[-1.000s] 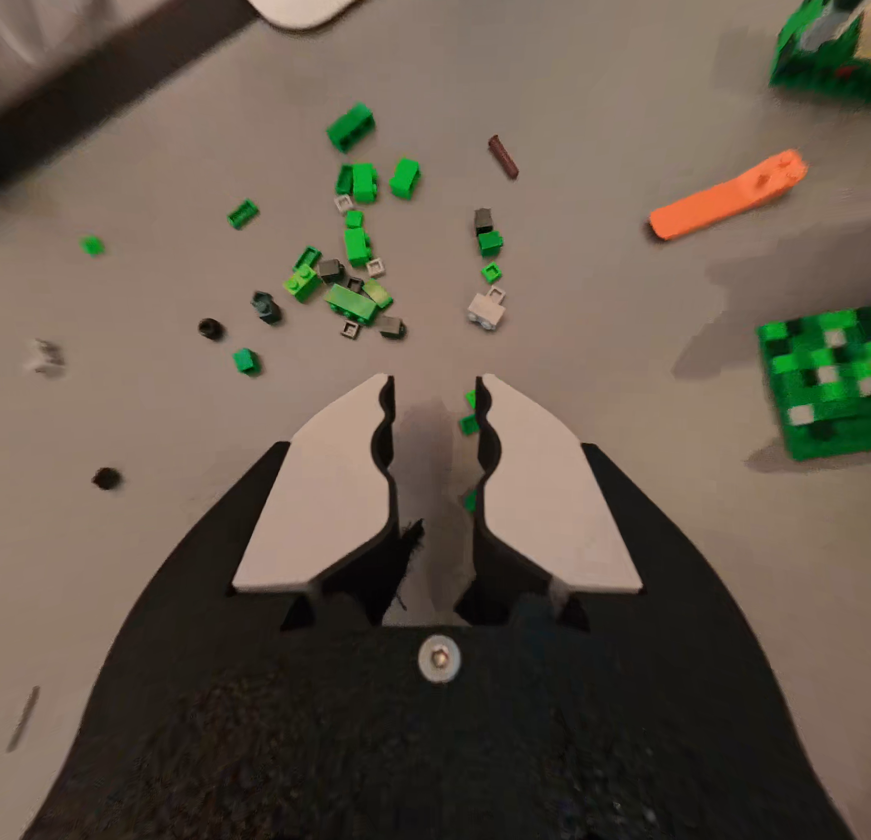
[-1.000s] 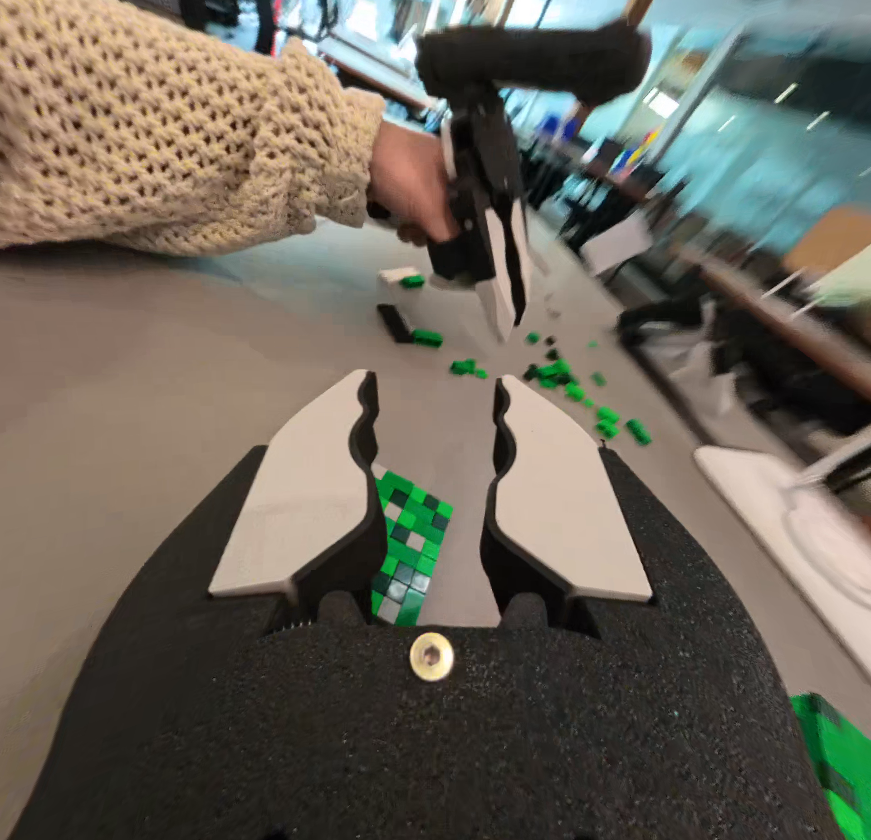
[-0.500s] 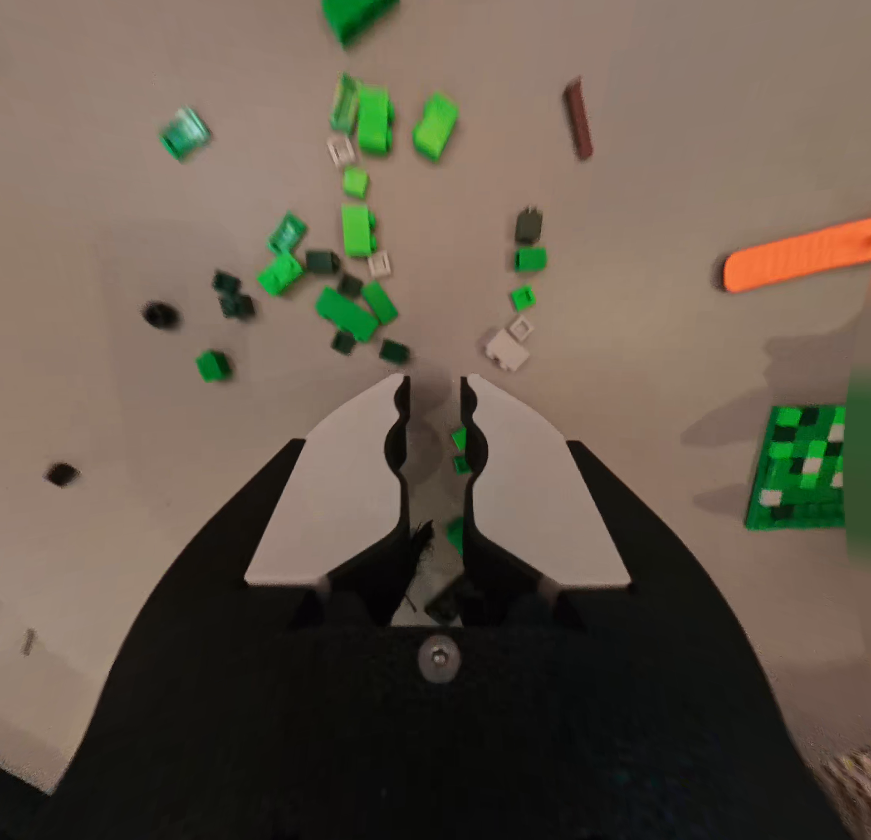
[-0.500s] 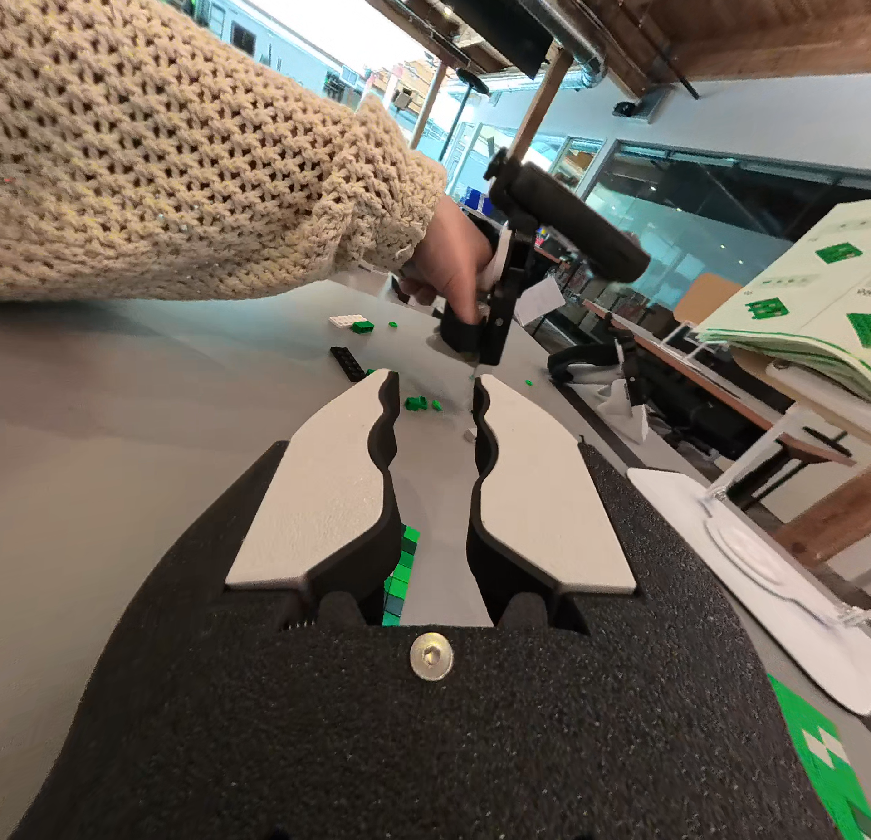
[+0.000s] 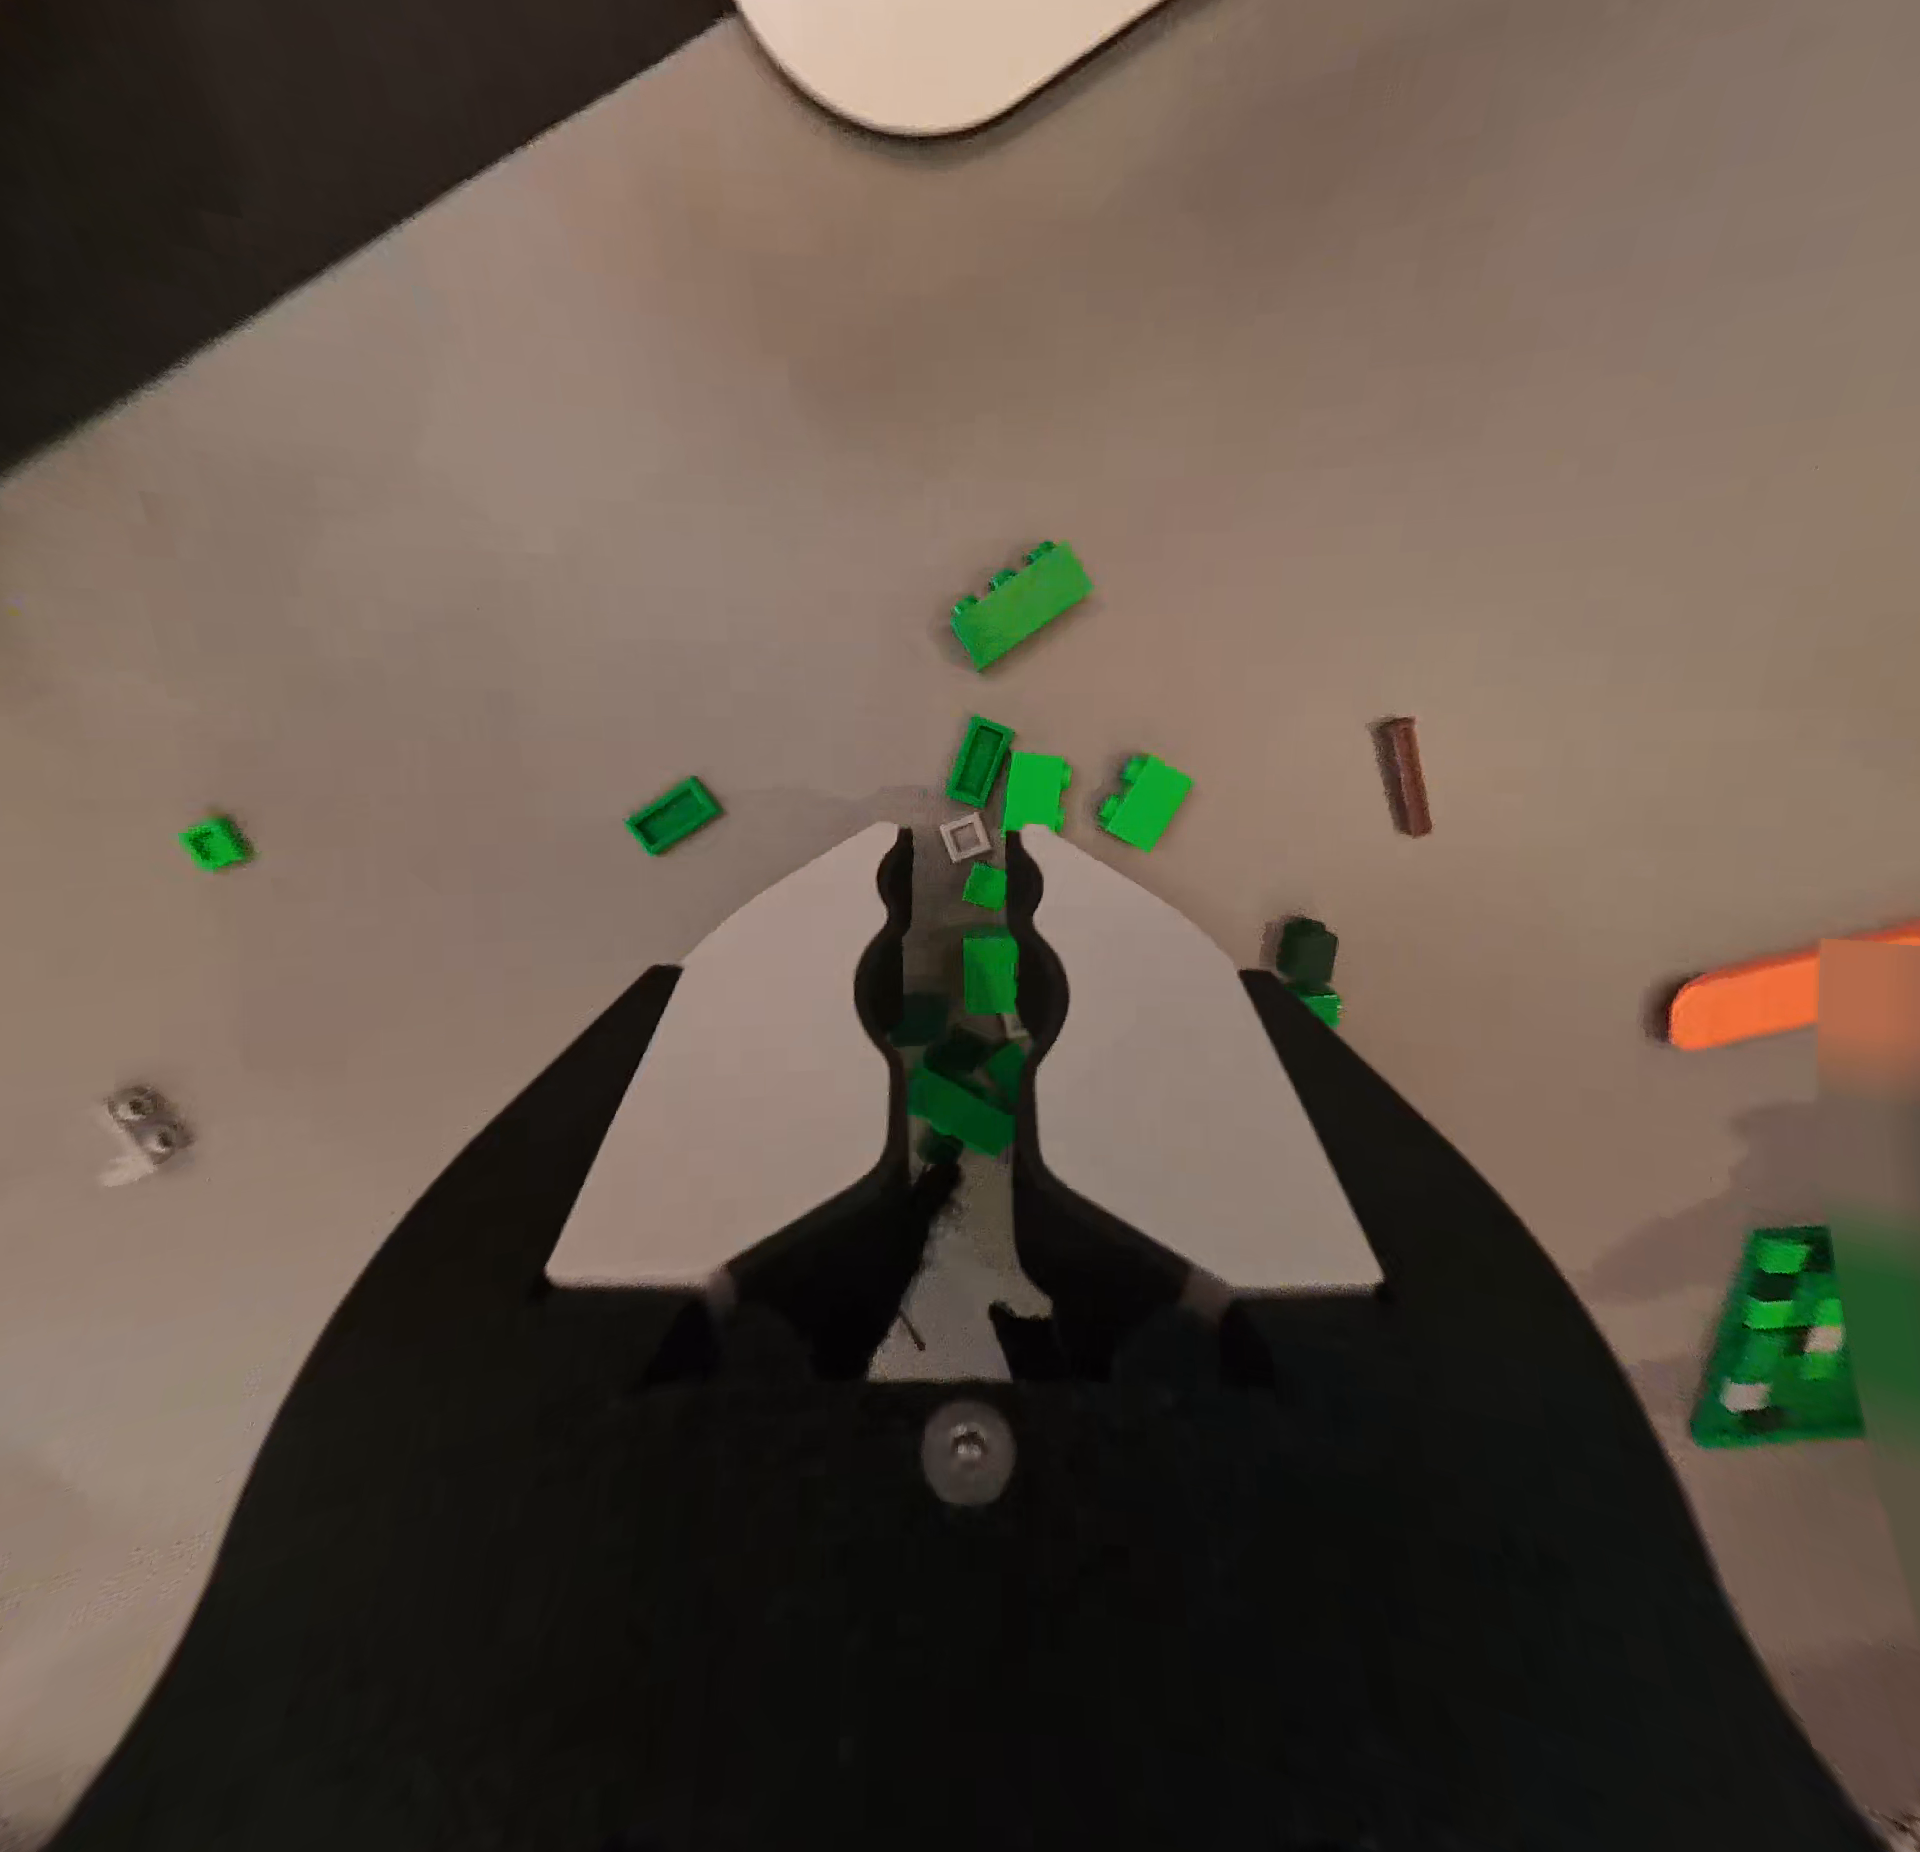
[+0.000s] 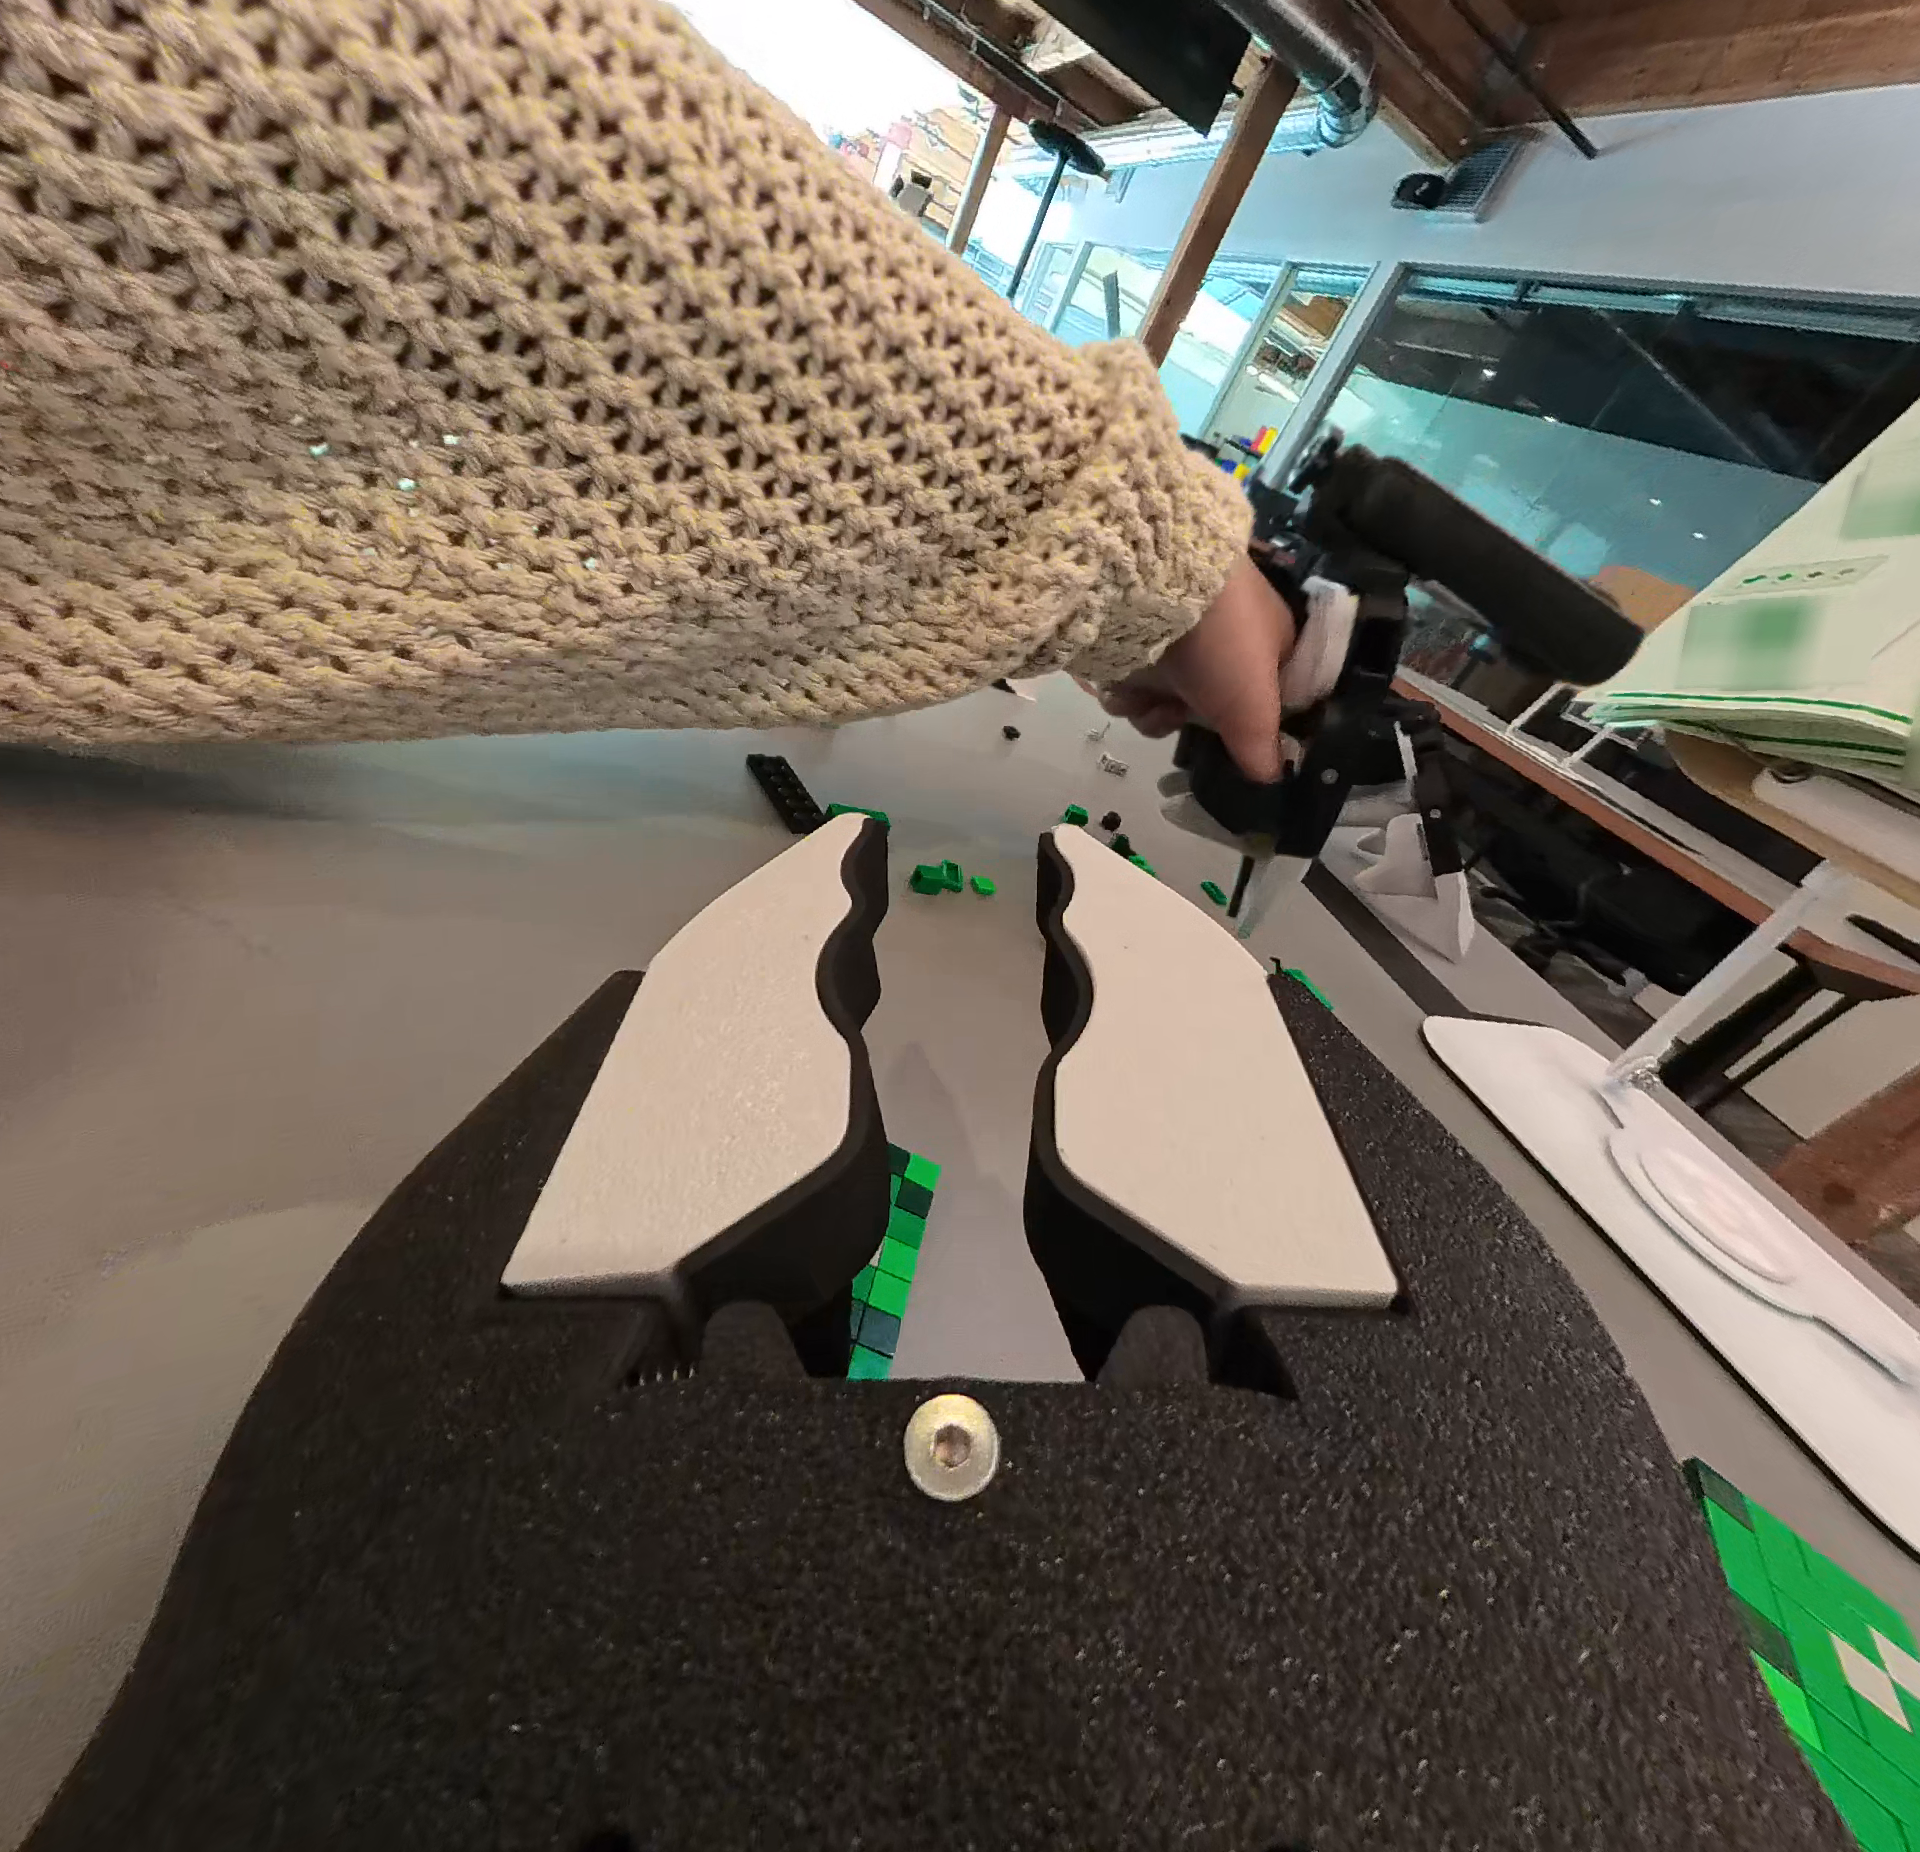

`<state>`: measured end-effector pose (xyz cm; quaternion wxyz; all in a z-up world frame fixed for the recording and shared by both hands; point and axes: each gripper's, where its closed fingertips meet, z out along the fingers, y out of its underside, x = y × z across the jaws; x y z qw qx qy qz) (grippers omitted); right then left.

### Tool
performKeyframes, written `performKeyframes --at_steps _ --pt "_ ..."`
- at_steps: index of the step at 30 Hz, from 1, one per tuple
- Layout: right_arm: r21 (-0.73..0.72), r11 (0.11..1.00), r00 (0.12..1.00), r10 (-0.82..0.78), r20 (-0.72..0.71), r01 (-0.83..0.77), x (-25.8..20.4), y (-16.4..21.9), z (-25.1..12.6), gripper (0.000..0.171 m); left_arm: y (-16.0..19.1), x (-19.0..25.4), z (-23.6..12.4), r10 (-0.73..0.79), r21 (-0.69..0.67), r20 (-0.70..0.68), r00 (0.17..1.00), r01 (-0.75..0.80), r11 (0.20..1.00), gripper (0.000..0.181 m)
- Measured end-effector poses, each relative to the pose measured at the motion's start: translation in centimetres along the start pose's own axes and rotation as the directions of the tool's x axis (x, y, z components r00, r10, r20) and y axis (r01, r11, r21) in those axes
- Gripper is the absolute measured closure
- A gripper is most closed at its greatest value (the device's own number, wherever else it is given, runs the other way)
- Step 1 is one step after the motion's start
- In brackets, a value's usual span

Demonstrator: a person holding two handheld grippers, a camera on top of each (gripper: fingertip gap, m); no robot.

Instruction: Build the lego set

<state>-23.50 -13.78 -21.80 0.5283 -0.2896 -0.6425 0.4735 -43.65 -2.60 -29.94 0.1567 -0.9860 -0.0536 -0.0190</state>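
Loose green bricks lie scattered on the grey table (image 5: 520,555), among them a long green brick (image 5: 1023,605) and a small grey square tile (image 5: 963,838). My left gripper (image 5: 961,841) is low over the pile, its jaws a narrow gap apart, with several small green bricks (image 5: 987,971) showing between the fingers. It also shows in the right wrist view (image 6: 1262,888), held by a hand in a knit sleeve (image 6: 520,400). My right gripper (image 6: 961,846) is open and empty above a green mosaic plate (image 6: 896,1272).
An orange brick separator (image 5: 1745,1007), a brown rod (image 5: 1403,776) and a green mosaic panel (image 5: 1777,1335) lie to the right. A white board (image 5: 935,15) is at the far edge. An instruction booklet (image 6: 1766,659) stands on a white base (image 6: 1662,1179). A black plate (image 6: 784,789) lies farther off. There is about 25 cm between the tips of the two grippers. About 8 cm separates my left fingertips from the brown rod (image 5: 1403,776).
My left gripper has moved forward and down onto the brick pile and its jaws have narrowed. The right gripper's view has tilted and its jaws have narrowed a little.
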Motion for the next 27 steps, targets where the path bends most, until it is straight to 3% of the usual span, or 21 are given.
performKeyframes --at_steps 4,8,21,24,26,27 --pt "-0.001 1.0 1.0 0.025 0.005 -0.025 0.2 0.0 0.0 0.145 0.8 -0.9 0.7 0.006 -0.071 0.03 1.0 -0.004 0.997 0.167" --pt "-0.002 0.999 0.999 0.039 0.008 -0.039 0.3 0.1 0.1 0.145 0.4 0.0 0.9 -0.033 -0.064 -0.041 0.999 0.031 0.997 0.163" --pt "0.013 0.999 0.999 0.042 -0.004 -0.042 0.5 -0.1 -0.1 0.146 0.9 0.2 0.8 0.02 -0.079 -0.005 1.0 -0.02 0.997 0.174" --pt "-0.015 1.0 0.998 -0.016 -0.062 0.015 2.1 0.3 -0.7 0.145 0.3 2.5 -1.4 0.059 0.092 -0.093 0.994 -0.05 0.994 0.174" --pt "0.011 0.995 0.988 -0.1 -0.115 0.102 3.9 -0.7 -1.3 0.146 -0.8 7.2 -4.7 0.119 0.32 -0.32 0.94 -0.011 0.947 0.175" --pt "0.037 0.991 0.984 -0.126 -0.129 0.132 4.7 -1.7 -1.6 0.146 -1.0 10.2 -7.2 0.186 0.433 -0.468 0.864 0.04 0.901 0.175"
